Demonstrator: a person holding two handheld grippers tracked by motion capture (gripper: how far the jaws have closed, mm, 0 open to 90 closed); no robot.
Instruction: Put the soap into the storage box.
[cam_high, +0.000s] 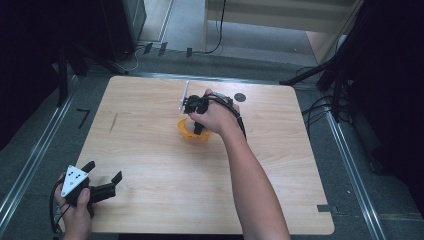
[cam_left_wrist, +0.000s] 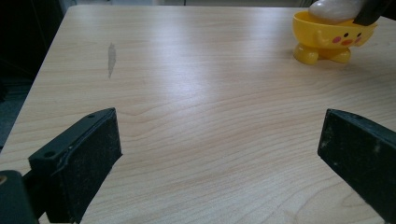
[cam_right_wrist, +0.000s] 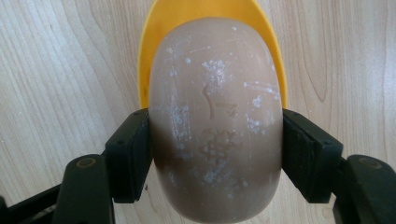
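Right gripper view shows my right gripper (cam_right_wrist: 215, 154) clamping the egg (cam_right_wrist: 215, 121) over the yellow cup (cam_right_wrist: 154, 56); I judge seating and release remain, left gripper (cam_left_wrist: 217, 154) spread wide, idle

Yellow cup (cam_high: 189, 131) mostly hidden under right hand (cam_high: 216, 117); egg (cam_left_wrist: 335, 9) cut off by top edge.

A pale wooden counter (cam_high: 150, 150) with rounded corners stands on grey floor (cam_high: 190, 30), flanked by metal rails (cam_high: 30, 155); black cables (cam_high: 217, 30) trail toward light wooden furniture (cam_high: 280, 15) behind.
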